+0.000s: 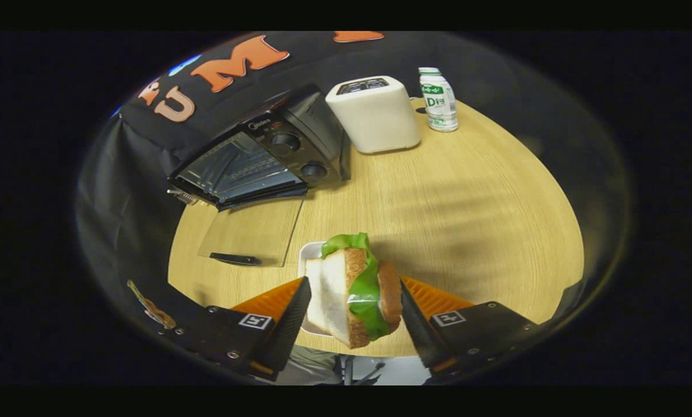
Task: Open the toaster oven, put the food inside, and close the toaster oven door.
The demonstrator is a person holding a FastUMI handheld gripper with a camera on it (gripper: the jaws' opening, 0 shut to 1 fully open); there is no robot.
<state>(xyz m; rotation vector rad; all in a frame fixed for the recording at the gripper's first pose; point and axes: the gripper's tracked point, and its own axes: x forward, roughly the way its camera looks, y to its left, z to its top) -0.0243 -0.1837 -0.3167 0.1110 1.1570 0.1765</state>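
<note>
Sandwich [354,289]: held upright between the 2 fingers, gripper [354,315] closed on its bread faces, lifted above a white dish [311,255]. Oven [259,156]: ahead and left across the table [467,220], glass door [253,234] down flat, cavity open toward the jaws. Next move, by judgement: carry forward-left.

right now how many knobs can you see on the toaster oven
2. Both sit on the toaster oven control panel, beside its open door: one knob higher up, the other knob below it. The gripper holds the sandwich.
</note>
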